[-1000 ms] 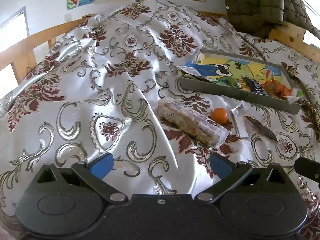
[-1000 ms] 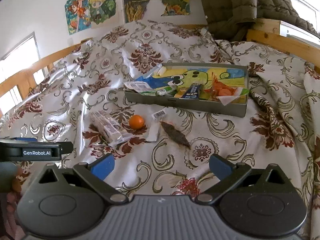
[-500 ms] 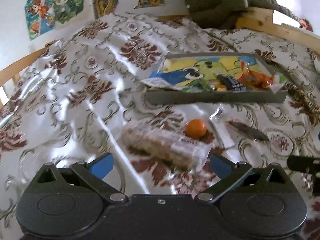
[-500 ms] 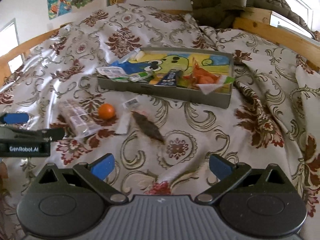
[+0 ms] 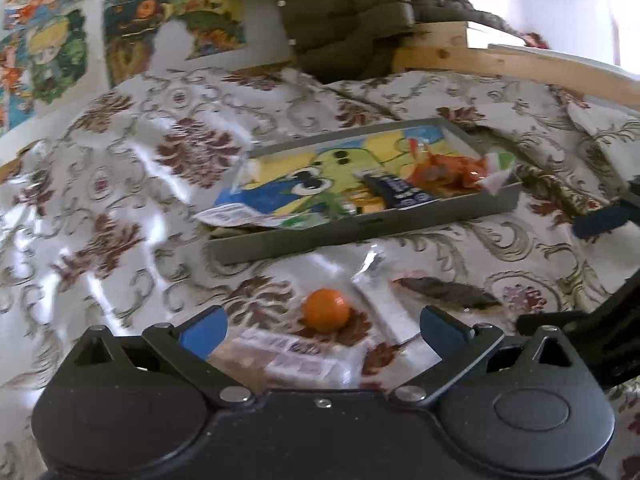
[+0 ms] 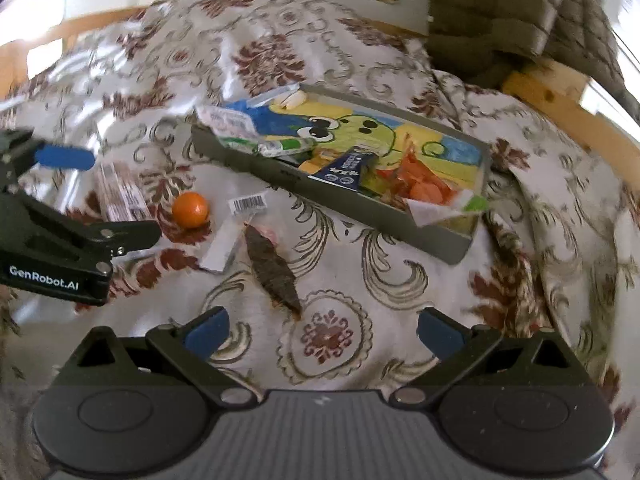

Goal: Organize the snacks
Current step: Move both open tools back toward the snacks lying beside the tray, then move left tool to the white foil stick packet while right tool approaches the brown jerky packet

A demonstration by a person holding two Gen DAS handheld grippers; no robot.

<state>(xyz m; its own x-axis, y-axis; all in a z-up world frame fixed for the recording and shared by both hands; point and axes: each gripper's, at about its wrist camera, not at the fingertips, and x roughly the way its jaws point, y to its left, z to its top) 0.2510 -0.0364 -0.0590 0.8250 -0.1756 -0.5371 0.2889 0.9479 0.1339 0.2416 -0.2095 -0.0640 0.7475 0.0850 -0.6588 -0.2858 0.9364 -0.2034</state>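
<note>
A grey tray (image 5: 360,232) (image 6: 352,208) with a cartoon picture inside lies on the patterned bedspread and holds several snack packets. In front of it lie a clear wrapped snack bar (image 5: 296,360) (image 6: 120,196), a small orange ball (image 5: 326,314) (image 6: 191,209), a white barcoded packet (image 5: 380,300) (image 6: 232,232) and a dark brown dried strip (image 5: 444,292) (image 6: 272,268). My left gripper (image 5: 322,332) is open, low over the snack bar, its fingers either side of the bar's end. My right gripper (image 6: 320,330) is open just short of the brown strip.
The floral satin bedspread (image 5: 120,200) is rumpled, with folds right of the tray. A wooden bed rail (image 5: 500,64) and an olive quilted coat (image 5: 348,8) lie behind. Posters (image 5: 48,52) hang on the wall. The left gripper's body (image 6: 60,248) shows at the right view's left edge.
My left gripper moved forward and down until the snack bar lies between its fingers. My right gripper moved forward toward the brown strip. Both stayed open.
</note>
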